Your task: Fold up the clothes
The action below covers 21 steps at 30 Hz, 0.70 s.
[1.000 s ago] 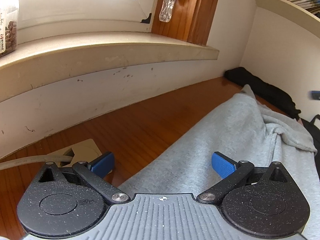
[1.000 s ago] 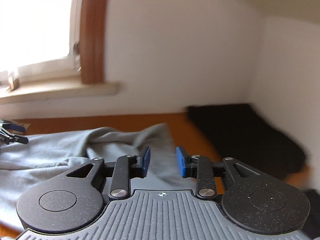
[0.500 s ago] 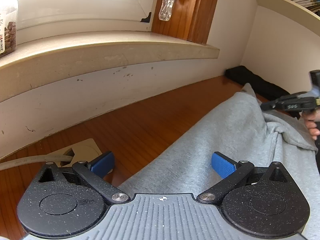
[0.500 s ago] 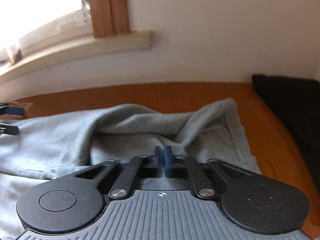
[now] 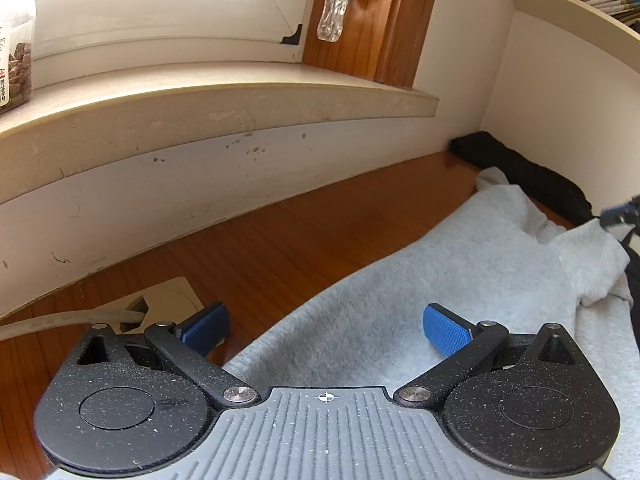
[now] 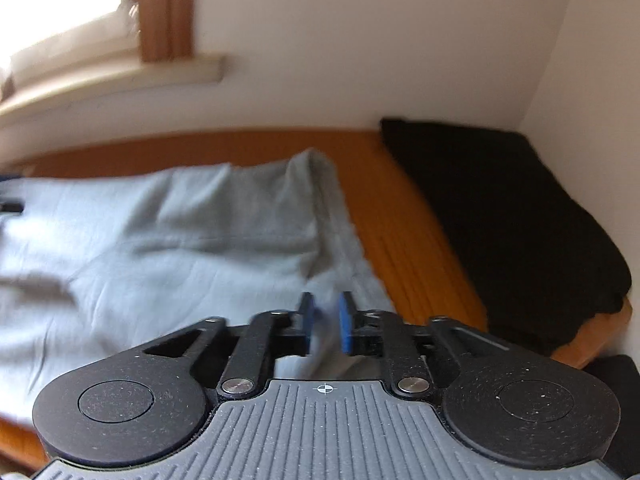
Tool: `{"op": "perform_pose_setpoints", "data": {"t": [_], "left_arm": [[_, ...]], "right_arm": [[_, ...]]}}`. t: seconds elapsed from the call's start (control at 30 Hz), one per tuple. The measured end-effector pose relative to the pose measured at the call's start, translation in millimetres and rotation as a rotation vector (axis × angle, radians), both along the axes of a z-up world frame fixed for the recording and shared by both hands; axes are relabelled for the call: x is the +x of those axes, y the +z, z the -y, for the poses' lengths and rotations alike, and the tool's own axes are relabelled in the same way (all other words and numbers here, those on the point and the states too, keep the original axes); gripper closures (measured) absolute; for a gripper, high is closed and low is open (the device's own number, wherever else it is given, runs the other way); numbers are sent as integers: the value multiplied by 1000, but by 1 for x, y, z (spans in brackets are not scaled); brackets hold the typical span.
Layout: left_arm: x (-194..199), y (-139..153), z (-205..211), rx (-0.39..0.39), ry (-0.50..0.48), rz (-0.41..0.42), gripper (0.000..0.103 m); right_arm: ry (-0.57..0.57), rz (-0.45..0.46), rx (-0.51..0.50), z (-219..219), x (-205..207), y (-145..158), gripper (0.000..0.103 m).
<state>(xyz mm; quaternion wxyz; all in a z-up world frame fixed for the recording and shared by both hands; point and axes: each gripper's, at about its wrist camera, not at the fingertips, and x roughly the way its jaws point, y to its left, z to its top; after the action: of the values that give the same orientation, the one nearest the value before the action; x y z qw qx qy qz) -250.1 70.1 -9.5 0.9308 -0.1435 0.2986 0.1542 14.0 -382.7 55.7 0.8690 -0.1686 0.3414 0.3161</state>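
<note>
Right claw [image 6: 325, 326] narrow, jaws just reopened a bit, nothing pinched between, hanging over near right edge of grey garment [image 6: 168, 240]. Left claw [image 5: 326, 330] spread wide, parked over garment's other end, empty. Garment rumpled on wooden counter [image 5: 304, 232], black cloth [image 6: 500, 208] beside. Looks like re-grip stage; next probably pinch bunched edge, pull flat before folding.

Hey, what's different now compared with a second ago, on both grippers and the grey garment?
The right gripper closed over the grey garment half a second ago, and its jaws have just been opening again; nothing is gripped between them now. The garment's raised fold near it has slumped flatter. The left gripper stayed wide open in the same spot above the garment's edge, and the black cloth in the corner has not moved.
</note>
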Motion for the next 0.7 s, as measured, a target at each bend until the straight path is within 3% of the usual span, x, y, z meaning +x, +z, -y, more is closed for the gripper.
{"op": "perform_pose_setpoints", "data": {"t": [0.23,0.53,0.57,0.6,0.7], "left_arm": [[1,0,1,5,-2,-4,0],[1,1,3,8,1,-7,0],[1,1,3,8,2,-7,0],[1,1,3,9,3,-8,0],[1,1,3,9,2,-8,0]], "right_arm": [[24,-5,106,-56,49,-11,71],[40,-98,71,-112,104,-46,68],[43,-105,63,-117,108,-48,78],[46,-82,68,-119,111,-46,95],[32,19,121,-123,116,-32,96]]}}
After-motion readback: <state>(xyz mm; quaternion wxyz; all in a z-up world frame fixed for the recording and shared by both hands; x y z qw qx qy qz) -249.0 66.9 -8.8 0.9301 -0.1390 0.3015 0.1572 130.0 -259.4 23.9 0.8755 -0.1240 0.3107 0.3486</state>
